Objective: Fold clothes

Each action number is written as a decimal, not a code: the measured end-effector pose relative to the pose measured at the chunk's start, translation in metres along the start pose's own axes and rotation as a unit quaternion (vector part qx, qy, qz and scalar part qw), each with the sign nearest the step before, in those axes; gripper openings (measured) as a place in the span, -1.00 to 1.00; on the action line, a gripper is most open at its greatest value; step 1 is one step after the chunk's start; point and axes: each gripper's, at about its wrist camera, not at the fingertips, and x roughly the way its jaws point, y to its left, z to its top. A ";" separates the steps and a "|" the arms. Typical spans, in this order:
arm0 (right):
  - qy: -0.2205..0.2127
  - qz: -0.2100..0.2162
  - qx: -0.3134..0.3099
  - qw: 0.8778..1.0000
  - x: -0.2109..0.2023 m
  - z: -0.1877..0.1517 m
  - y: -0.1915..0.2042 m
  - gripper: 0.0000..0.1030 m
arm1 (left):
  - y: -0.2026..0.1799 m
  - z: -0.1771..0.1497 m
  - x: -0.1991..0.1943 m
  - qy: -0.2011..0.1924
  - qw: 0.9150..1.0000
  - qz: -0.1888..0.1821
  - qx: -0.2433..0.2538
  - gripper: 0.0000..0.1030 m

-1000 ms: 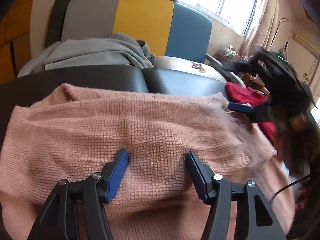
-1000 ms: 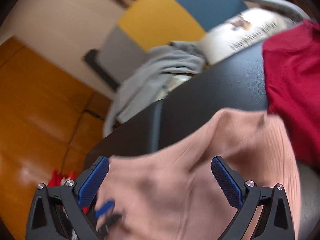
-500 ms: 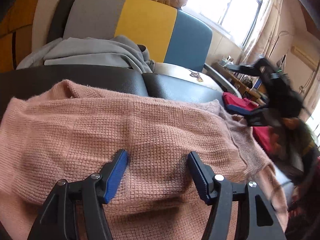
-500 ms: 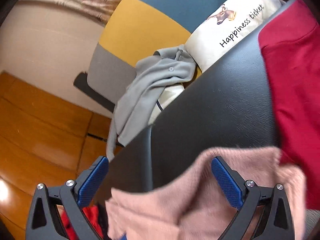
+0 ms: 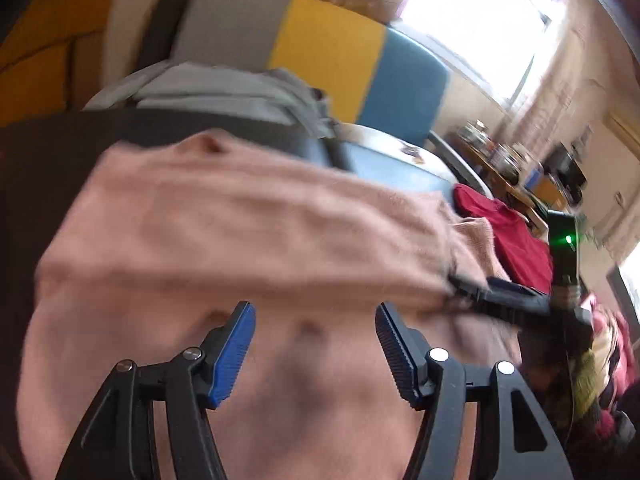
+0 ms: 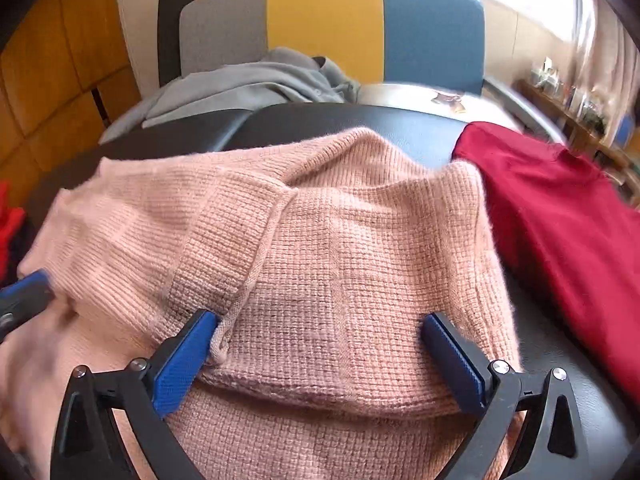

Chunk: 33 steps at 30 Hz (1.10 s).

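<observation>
A pink knit sweater (image 6: 340,240) lies folded over on the black padded surface (image 6: 360,120); it fills the left wrist view (image 5: 240,232), blurred there. My right gripper (image 6: 320,352) is open, its blue pads straddling the folded upper layer's near edge. My left gripper (image 5: 316,344) is open, low over the sweater. The right gripper's black fingers (image 5: 500,300) reach the fold's edge at the right of the left wrist view. The left gripper's blue pad (image 6: 28,284) shows at the left edge of the right wrist view.
A dark red garment (image 6: 560,208) lies to the right of the sweater. A grey garment (image 6: 248,84) is heaped on the grey, yellow and blue chair (image 6: 328,24) behind. Orange wooden panels (image 6: 52,64) stand left. A cluttered shelf (image 6: 580,108) runs under the window, right.
The right gripper swung from tilted toward the chair down onto the sweater's right side. A layer of the sweater now lies folded over. The left gripper pulled back slightly; its view is blurred.
</observation>
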 end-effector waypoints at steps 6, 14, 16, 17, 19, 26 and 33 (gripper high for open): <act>-0.015 0.009 0.017 1.000 0.000 -0.001 -0.009 1.00 | 0.071 -0.045 -0.062 0.003 0.996 0.048 -0.081 0.24; -0.017 0.020 0.020 0.999 0.006 -0.003 -0.015 1.00 | 0.139 -0.103 -0.159 -0.004 0.991 0.082 -0.101 0.24; -0.017 0.021 0.020 0.999 0.006 -0.003 -0.016 1.00 | 0.148 -0.119 -0.167 0.010 0.991 0.067 -0.111 0.24; -0.017 0.021 0.020 0.999 0.006 -0.003 -0.016 1.00 | 0.151 -0.124 -0.166 0.020 0.992 0.056 -0.113 0.25; -0.015 0.022 0.018 0.999 0.005 -0.001 -0.015 1.00 | 0.152 -0.132 -0.161 0.036 0.992 0.045 -0.114 0.25; -0.014 0.025 0.018 0.999 0.005 -0.003 -0.012 1.00 | 0.145 -0.133 -0.129 0.053 0.994 -0.002 -0.093 0.25; -0.001 0.056 0.001 0.998 -0.010 0.000 -0.017 1.00 | 0.129 -0.132 -0.100 0.089 0.993 -0.049 -0.061 0.30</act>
